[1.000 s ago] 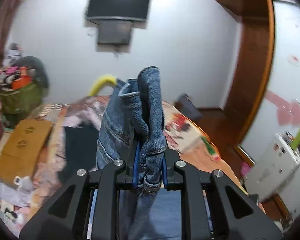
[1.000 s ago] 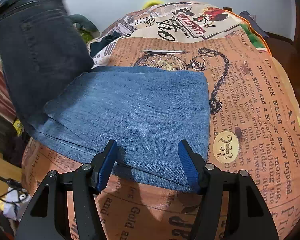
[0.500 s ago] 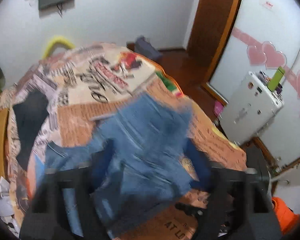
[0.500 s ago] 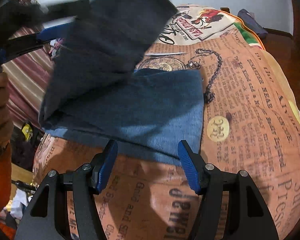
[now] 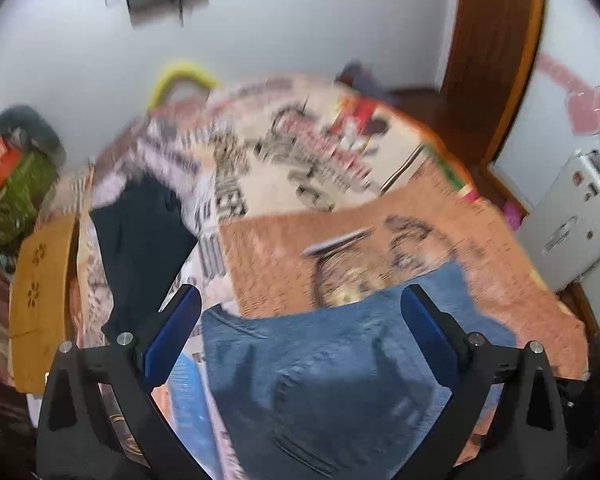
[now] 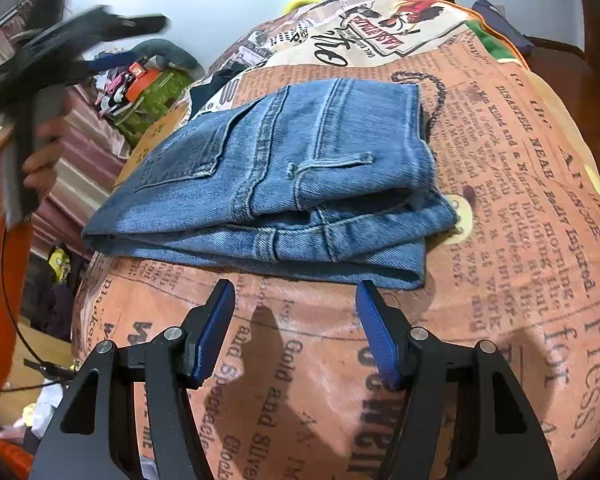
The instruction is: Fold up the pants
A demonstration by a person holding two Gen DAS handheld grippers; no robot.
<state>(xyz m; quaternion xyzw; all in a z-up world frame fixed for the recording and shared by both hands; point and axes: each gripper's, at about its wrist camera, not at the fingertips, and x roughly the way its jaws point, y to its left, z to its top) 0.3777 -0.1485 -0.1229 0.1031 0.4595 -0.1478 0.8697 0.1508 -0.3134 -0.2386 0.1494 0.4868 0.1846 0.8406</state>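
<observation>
Right gripper (image 6: 296, 332): blue pads spread wide, nothing between them, hovering low just short of the near edge of the jeans (image 6: 276, 184) w/o touching. Left gripper (image 5: 300, 344): pads spread wide too, empty, held above the denim (view badly motion-blurred, so height hard to judge); from the right wrist view, seen up high at far left in the person's hand (image 6: 32, 168), well clear of the fabric.

Jeans lying folded in a compact stack on the newspaper-print bedspread (image 6: 520, 200), back pocket and belt loop facing up, top layer sitting a bit short of the lower layers at the near edge, right-side edges roughly aligned. Dark garment (image 5: 140, 248) lying apart on the far left of the bed; cardboard box (image 5: 40, 304) off the bed's left side.

Step in hand, by the look of it: last fold laid down and let go, nothing gripped. Task prob. near done (maybe one tidy-up left).

Next move, if any: close in on the near edge w/ the right pads, nudge or pinch the upper layer to square it w/ the layers beneath, or press the stack flat. Needs a low, level approach so pads catch only the top layer and don't drag the bedspread.
</observation>
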